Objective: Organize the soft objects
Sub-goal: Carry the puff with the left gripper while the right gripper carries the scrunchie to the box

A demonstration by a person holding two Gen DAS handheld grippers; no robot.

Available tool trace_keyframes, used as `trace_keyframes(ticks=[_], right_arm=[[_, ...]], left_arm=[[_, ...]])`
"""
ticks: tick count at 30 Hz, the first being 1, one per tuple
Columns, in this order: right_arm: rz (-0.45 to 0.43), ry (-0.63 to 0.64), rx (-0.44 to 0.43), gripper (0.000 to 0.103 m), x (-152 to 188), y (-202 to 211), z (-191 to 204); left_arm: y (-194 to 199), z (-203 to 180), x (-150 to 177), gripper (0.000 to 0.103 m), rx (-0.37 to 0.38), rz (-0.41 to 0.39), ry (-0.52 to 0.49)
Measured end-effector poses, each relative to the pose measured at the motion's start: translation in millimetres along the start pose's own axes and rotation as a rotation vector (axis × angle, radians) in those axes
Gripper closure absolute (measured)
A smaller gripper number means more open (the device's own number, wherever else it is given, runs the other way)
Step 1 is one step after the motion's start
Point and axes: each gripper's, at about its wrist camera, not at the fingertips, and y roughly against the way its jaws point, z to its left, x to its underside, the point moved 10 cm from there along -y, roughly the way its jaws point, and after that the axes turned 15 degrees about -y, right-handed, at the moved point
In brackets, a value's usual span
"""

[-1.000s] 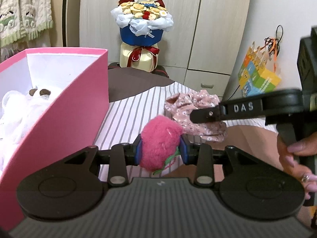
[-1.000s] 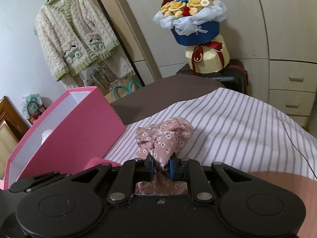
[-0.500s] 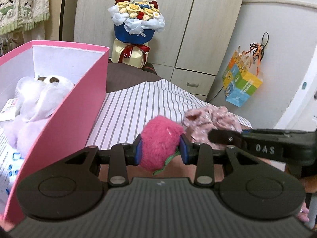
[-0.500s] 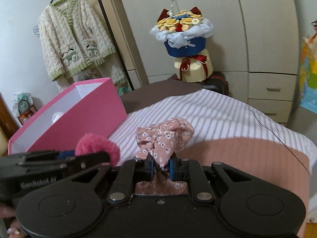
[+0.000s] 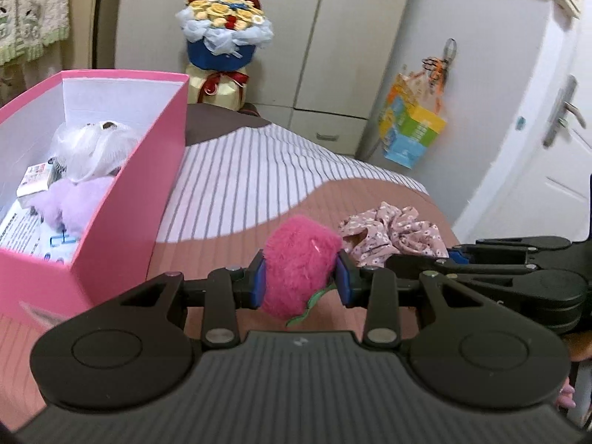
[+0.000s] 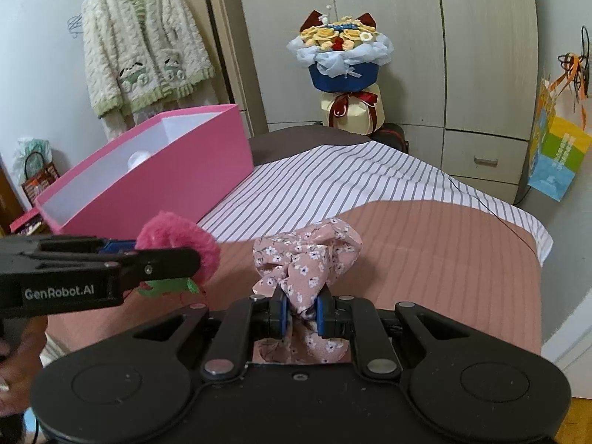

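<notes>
My left gripper [image 5: 300, 281] is shut on a fluffy pink plush [image 5: 298, 275] with a green stem, held above the bed; it also shows at the left of the right wrist view [image 6: 174, 240]. My right gripper [image 6: 300, 312] is shut on a pink floral scrunchie [image 6: 307, 262], which also shows in the left wrist view [image 5: 392, 233], just right of the plush. An open pink box [image 5: 122, 199] stands on the bed to the left, holding a white plush [image 5: 92, 144], a lilac plush [image 5: 74, 199] and paper cards.
The bed [image 6: 425, 244] has a striped sheet and a salmon cover. A flower bouquet [image 6: 342, 74] stands beyond its far end before wardrobe doors. A cardigan [image 6: 140, 51] hangs at the left. A colourful paper bag [image 5: 410, 129] hangs at the right.
Both grippers have pulled back and risen with their objects. The view now looks further down into the pink box, and the scrunchie sits lower right of the plush.
</notes>
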Motion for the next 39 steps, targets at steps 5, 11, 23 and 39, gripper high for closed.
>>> trace_keyframes(ticks=[5,11,23,39], right_arm=[[-0.003,0.033,0.024,0.086,20.0,24.6,12.3],[0.027,0.07,0.04,0.085,39.0,49.4,30.8],[0.163,0.105,-0.135,0.085,67.5,65.3,103.7],[0.004,0.176,-0.308,0.085,-14.1,46.7,205.6]], left_arm=[[20.3,-6.2,13.9,0.067,0.084,0.028,-0.013],[49.2,-2.6,29.2,0.067,0.131,0.067,-0.084],[116.4,33.8,56.3,0.067,0.179,0.134,-0.138],[142.4,152.3,-30.5,0.067,0.028,-0.04,-0.072]])
